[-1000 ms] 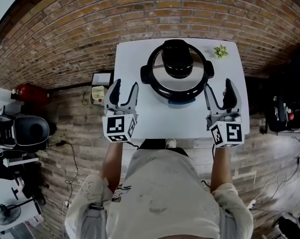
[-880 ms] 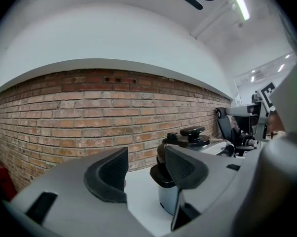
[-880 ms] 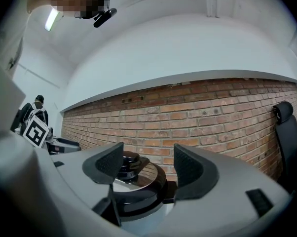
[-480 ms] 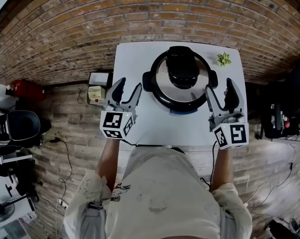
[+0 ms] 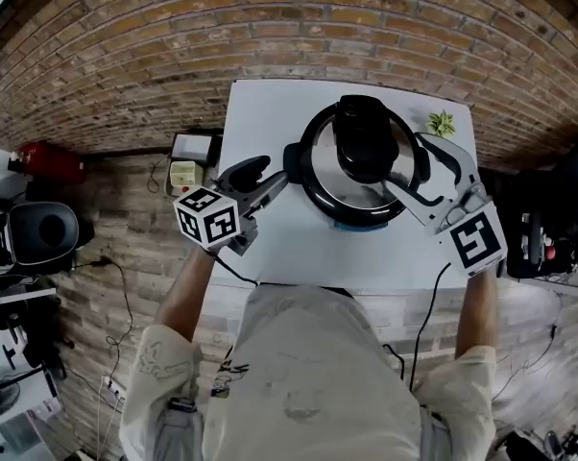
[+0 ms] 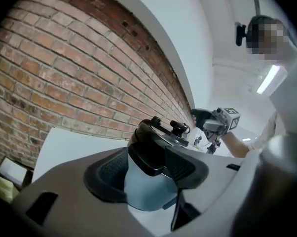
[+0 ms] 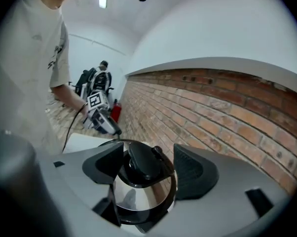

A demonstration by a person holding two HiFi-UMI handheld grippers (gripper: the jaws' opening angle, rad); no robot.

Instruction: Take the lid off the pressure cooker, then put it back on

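Both swung inward: my left gripper [image 5: 275,169] stood open-jawed just short of the pressure cooker's [image 5: 320,176] side handle [image 5: 291,154], my right gripper [image 5: 407,161] open-jawed, the opposite handle [image 5: 422,164] between its fingers.

Evenly lit, heavy fisheye all round
Soft light is thrown from a ceiling strip [image 6: 268,79]; reflections are caught on the steel lid [image 7: 138,194]; edges are bent and blacked out.

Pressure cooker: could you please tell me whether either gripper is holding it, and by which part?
Nothing is held: the left gripper and the right gripper are both open, flanking the pressure cooker at its sides without clamping it.
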